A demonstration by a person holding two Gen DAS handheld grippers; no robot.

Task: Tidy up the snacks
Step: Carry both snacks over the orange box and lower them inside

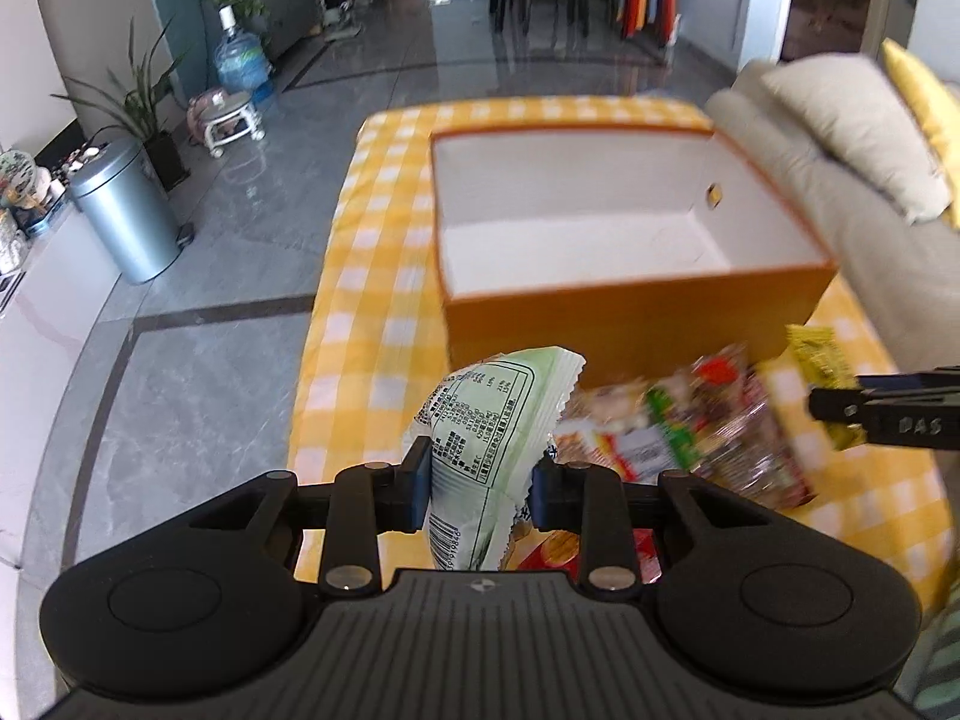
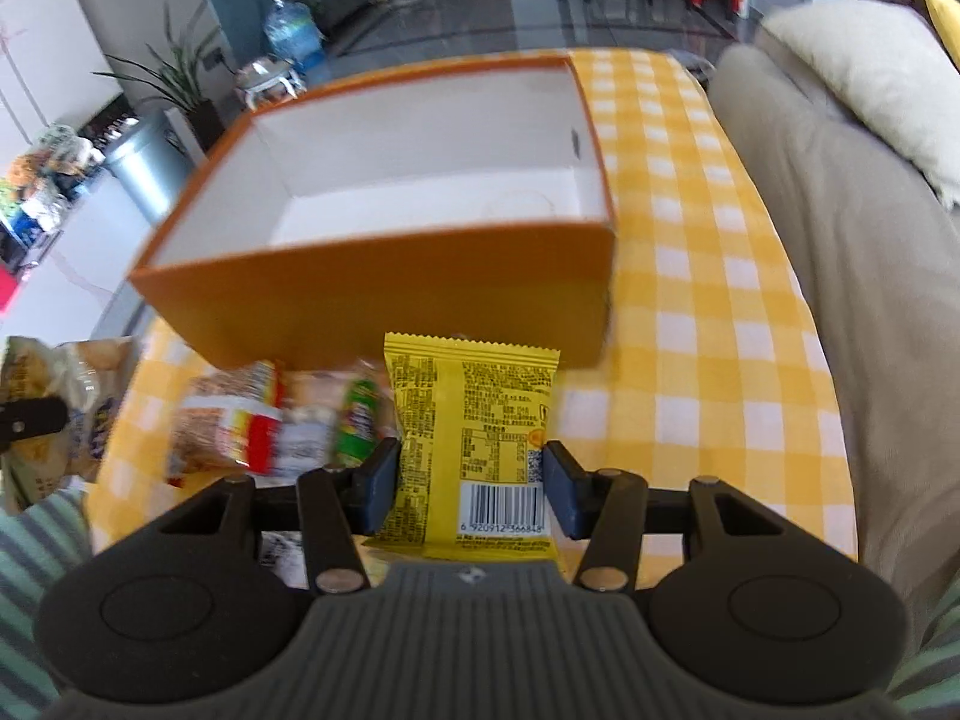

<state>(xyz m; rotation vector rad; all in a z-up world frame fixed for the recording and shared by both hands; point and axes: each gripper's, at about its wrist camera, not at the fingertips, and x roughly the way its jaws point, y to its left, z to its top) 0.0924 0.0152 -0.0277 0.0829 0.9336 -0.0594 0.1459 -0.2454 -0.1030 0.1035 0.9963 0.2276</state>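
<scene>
A table covered in a yellow-and-white checked cloth (image 1: 372, 276) is seen in both wrist views, with a beige sofa (image 2: 840, 276) just beside its right edge. An open orange box (image 1: 630, 324) with white inner walls is set on the cloth toward the far side; nothing is seen lying on its floor. A loose pile of snack packets (image 1: 678, 432) (blurred, red, green and white wrappers) is spread on the cloth just in front of the box's near wall. A pale green snack packet (image 1: 480, 456) is clamped by the left gripper (image 1: 480, 480), the blue pads pressed into its sides, nutrition table and barcode facing the camera; it is held above the cloth, near the pile, short of the box. A yellow snack packet (image 2: 474, 444) is clamped the same way by the right gripper (image 2: 471, 483), printed back and barcode up, its top edge overlapping the box's near wall in the right wrist view. Whether either packet touches the pile cannot be told.
</scene>
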